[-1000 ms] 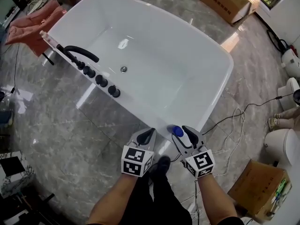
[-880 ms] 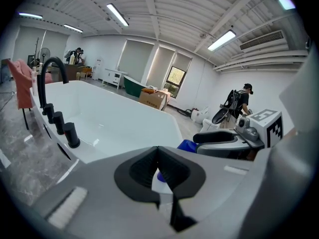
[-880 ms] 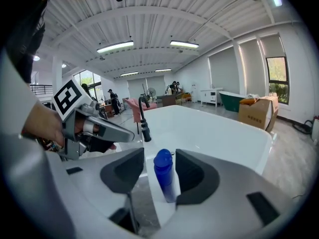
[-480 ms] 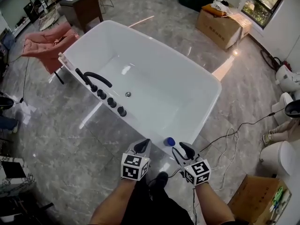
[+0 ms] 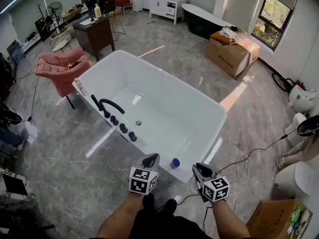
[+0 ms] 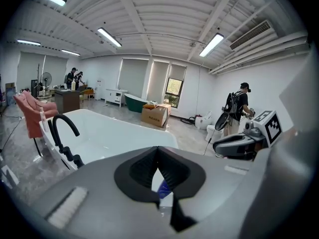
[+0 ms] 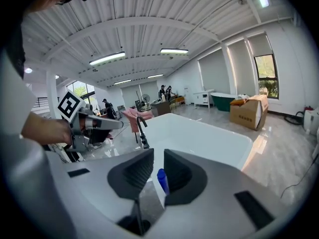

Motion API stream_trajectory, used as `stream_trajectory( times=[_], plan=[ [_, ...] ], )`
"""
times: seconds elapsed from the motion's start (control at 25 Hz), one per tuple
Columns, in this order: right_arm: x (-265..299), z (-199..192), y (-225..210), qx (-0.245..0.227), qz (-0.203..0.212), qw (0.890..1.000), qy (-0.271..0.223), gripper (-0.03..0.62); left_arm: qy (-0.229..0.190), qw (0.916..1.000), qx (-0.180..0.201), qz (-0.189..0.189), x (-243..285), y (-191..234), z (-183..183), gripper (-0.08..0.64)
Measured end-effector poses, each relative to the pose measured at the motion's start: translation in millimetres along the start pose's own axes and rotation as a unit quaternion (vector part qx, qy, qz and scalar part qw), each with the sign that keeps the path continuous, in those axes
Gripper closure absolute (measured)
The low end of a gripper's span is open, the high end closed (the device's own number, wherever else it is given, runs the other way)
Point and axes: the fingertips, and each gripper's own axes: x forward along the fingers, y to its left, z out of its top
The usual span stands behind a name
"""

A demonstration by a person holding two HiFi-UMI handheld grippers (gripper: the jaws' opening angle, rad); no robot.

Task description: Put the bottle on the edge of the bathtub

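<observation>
Left gripper [image 5: 151, 158] jaws closed tip to tip, holding nothing; right gripper [image 5: 201, 168] jaws narrowly apart, just been closing, nothing between them; one blue-capped bottle [image 5: 175, 163] stands on the one white bathtub's [image 5: 199, 103] near edge; two grippers hover beside that edge.

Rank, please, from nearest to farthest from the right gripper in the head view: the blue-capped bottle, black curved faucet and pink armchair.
1. Blue-capped bottle, on the white bathtub's near edge.
2. Black curved faucet, on its left rim.
3. Pink armchair, beyond its far-left corner.
</observation>
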Motion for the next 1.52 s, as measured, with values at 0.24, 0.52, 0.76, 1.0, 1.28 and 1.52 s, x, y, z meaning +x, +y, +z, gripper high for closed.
stream_trajectory(
  times=[0.24, 0.52, 0.76, 1.0, 1.28, 1.52],
  plan=[
    [-31.9, 10.9, -7.3, 0.036, -0.007, 0.999, -0.019, 0.553, -0.012, 0.9997, 0.015, 0.015, -26.5, -24.4, 15.0, 0.551],
    [-52.7, 48.7, 20.5, 0.032, 0.034, 0.997, -0.068, 0.572, -0.039, 0.9986, 0.028, 0.024, -64.4, -51.9, 36.3, 0.551],
    [-75.6, 73.9, 34.2, 0.034, 0.051, 0.992, -0.108, 0.575, -0.055, 0.9975, 0.040, 0.020, -80.2, -65.0, 55.3, 0.551],
    [-94.8, 98.8, 43.9, 0.011, 0.031, 0.989, -0.143, 0.580, -0.087, 0.9947, 0.055, 0.005, -99.1, -51.8, 84.2, 0.551],
    [-70.7, 134.3, 86.2, 0.004, -0.009, 0.983, -0.181, 0.580, -0.102, 0.9917, 0.078, 0.000, -141.9, 13.9, 97.0, 0.551],
    [-37.7, 171.1, 153.6, -0.010, -0.014, 0.977, -0.212, 0.581, -0.106, 0.9904, 0.089, 0.000, -179.8, 86.8, 96.2, 0.551]
  ],
)
